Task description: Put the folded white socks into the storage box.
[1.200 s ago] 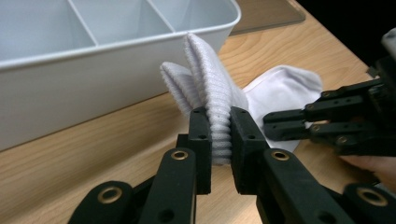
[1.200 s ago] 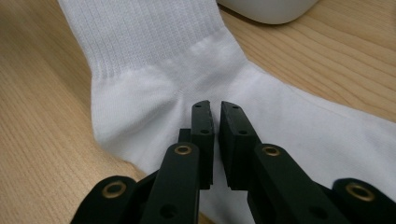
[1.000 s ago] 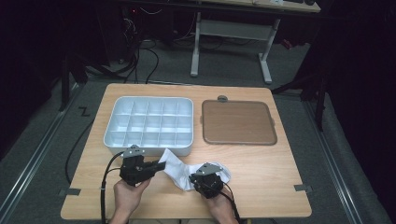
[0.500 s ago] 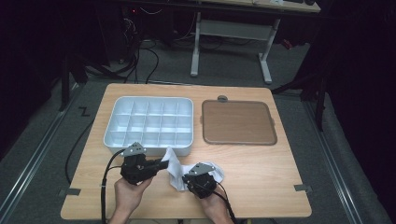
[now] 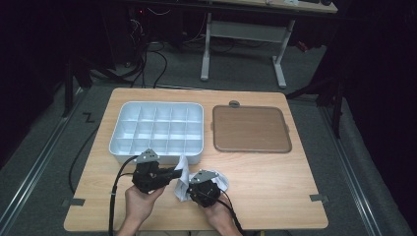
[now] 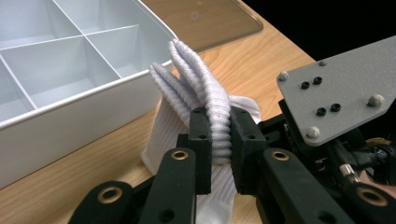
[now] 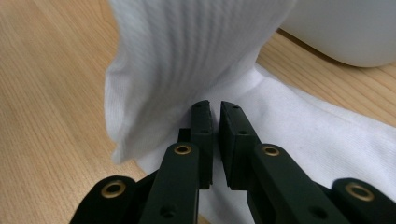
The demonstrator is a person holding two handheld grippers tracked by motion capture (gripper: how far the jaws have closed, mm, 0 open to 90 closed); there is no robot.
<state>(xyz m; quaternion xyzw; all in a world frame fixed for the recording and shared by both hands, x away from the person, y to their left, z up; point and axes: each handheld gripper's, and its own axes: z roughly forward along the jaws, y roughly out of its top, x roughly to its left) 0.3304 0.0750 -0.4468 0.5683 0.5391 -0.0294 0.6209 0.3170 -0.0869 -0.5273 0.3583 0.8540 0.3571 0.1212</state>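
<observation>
One white ribbed sock (image 6: 205, 100) is held at the near edge of the wooden table (image 5: 275, 196), its cuff clamped in the left gripper (image 6: 219, 135); the right gripper (image 7: 215, 135) is nearly closed over its fabric. Beyond, one white compartmented plastic tray (image 5: 156, 130) is seen with bare cells, beside one flat brown lid (image 5: 250, 129).

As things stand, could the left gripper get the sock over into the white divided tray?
Probably yes. The left gripper is shut on the sock's ribbed cuff, right beside the tray, whose compartments look empty. The right gripper seems to pinch the sock too and may need to release.
</observation>
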